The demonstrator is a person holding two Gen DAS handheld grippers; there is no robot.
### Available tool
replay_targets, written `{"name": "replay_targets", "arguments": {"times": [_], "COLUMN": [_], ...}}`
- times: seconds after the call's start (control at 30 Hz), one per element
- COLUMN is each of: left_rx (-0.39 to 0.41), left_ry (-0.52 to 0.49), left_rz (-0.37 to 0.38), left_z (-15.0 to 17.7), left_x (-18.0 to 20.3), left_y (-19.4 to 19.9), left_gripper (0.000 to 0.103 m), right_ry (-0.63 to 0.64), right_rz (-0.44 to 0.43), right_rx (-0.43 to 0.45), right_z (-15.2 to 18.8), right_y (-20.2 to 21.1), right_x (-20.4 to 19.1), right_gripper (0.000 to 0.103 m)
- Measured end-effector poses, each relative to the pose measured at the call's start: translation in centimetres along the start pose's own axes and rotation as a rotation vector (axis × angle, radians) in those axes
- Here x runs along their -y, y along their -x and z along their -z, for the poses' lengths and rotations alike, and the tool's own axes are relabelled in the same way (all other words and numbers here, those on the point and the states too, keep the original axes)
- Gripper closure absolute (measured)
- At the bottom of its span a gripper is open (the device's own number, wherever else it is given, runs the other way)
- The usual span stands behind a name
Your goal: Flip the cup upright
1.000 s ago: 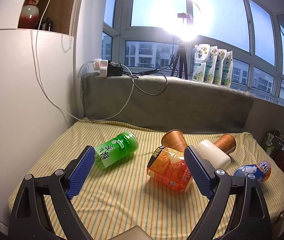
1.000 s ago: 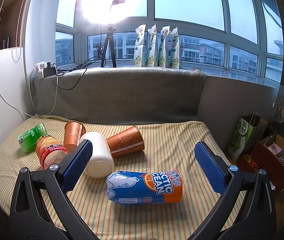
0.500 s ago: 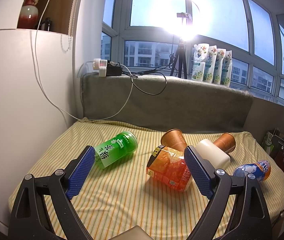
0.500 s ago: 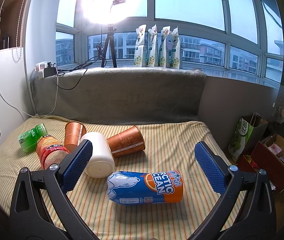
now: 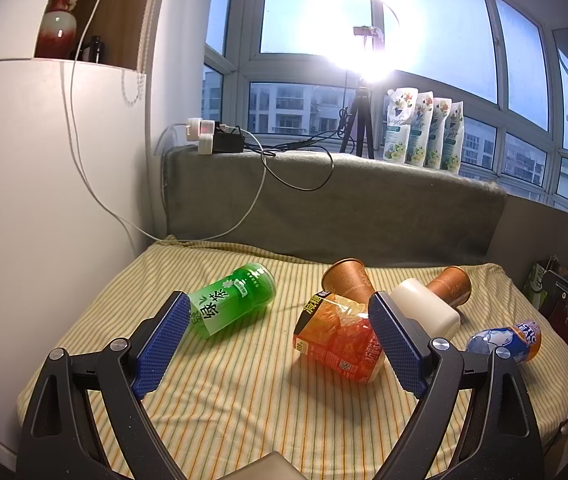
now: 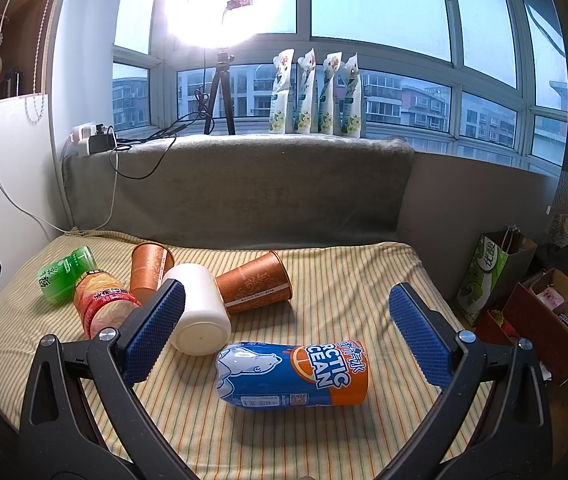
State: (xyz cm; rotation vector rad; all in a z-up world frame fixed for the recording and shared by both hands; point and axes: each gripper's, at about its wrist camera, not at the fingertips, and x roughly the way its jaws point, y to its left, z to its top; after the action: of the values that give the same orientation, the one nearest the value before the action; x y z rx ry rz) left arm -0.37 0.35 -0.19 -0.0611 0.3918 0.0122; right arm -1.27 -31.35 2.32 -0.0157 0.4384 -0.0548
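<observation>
Lay all on their sides on the striped mattress (image 6: 324, 280), bounded behind by a grey padded backrest (image 6: 264, 192) and at the left by a white cabinet (image 5: 36, 200). Left bare striped cloth just ahead of both tools, and more beyond the right finger of the right one, up to the mattress edge.

Held the left hand-held gripper (image 5: 280, 344) above the near edge, pads wide apart, gripping nothing. Showed between its pads a green cup (image 5: 232, 300), near the left pad, and an orange-red cup (image 5: 336, 336), partly behind the right pad.

Held the right hand-held gripper (image 6: 284, 328) likewise, fingers spread wide, touching nothing. Framed a blue and orange cup (image 6: 292, 372) between its pads. Placed a white cup (image 6: 200, 312) beside the left pad, with two copper-brown cups (image 6: 252, 286) further ahead.
</observation>
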Motion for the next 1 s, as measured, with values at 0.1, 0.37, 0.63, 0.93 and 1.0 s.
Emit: {"name": "replay_targets", "arguments": {"times": [0.1,0.37,0.63,0.93,1.0], "left_rx": [0.000,0.002,0.003,0.001,0.002], "left_ry": [0.000,-0.003,-0.004,-0.001,-0.002], "left_rz": [0.001,0.002,0.002,0.003,0.003], "left_z": [0.00,-0.05,-0.04,-0.04,-0.05], "left_x": [-0.01,0.06,0.09,0.02,0.01], "left_y": [0.00,0.13,0.16,0.17,0.16], "left_gripper": [0.012,0.012,0.012,0.012,0.012], "right_ry": [0.000,0.000,0.000,0.000,0.002], "right_rz": [0.000,0.000,-0.002,-0.002,-0.001], "right_rx": [-0.001,-0.001,-0.002,-0.002,-0.002], "right_z": [0.00,0.02,0.17,0.01,-0.01], "right_y": [-0.01,-0.04,-0.20,-0.16,-0.18], "right_x": [0.04,0.00,-0.06,-0.15,-0.18], "right_gripper": [0.000,0.000,0.000,0.000,0.000]}}
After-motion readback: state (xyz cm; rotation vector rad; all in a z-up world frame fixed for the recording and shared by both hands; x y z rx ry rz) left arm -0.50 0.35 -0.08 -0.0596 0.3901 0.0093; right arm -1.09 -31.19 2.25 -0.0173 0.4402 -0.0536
